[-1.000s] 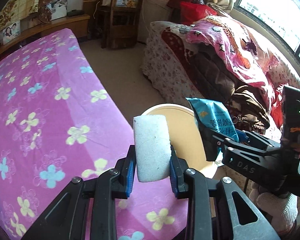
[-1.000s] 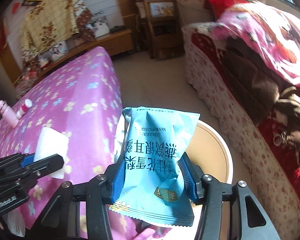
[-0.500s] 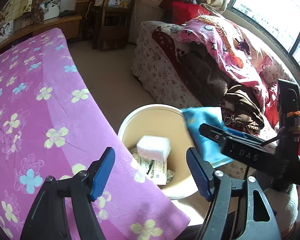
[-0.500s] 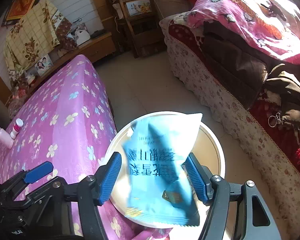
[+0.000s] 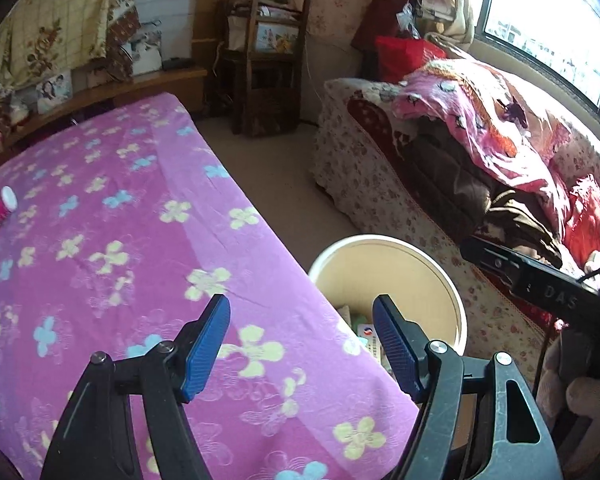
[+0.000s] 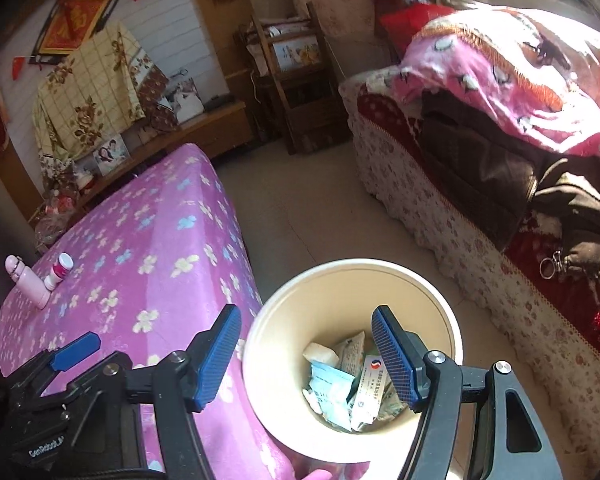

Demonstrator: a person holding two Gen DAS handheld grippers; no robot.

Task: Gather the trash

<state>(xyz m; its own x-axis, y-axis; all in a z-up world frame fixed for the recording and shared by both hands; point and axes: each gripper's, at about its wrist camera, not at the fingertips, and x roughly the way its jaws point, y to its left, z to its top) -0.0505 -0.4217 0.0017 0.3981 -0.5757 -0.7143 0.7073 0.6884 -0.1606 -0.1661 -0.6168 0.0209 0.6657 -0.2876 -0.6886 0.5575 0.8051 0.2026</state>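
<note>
The left tool (image 5: 301,348), at the lower centre of its own view, has its blue-padded jaws spread wide with nothing between them, above the edge of the purple flower-print cloth covering the worktop (image 5: 112,240). The right tool (image 6: 306,354) is likewise spread apart and empty, at the lower centre of the right view, over the round cream-coloured waste bin (image 6: 454,332). That bin stands on the floor just beside the worktop's edge.

The trash lies at the bin's bottom: a light-blue snack packet (image 6: 328,386), a white foam block (image 6: 321,354) and printed paper cartons (image 6: 370,384) heaped together.

At the left of the right view, a pink bottle (image 6: 26,286) and a small white-capped pink bottle (image 6: 59,270) lie touching on the cloth. A floral-covered sofa piled with blankets (image 6: 500,128) fills the right side.
</note>
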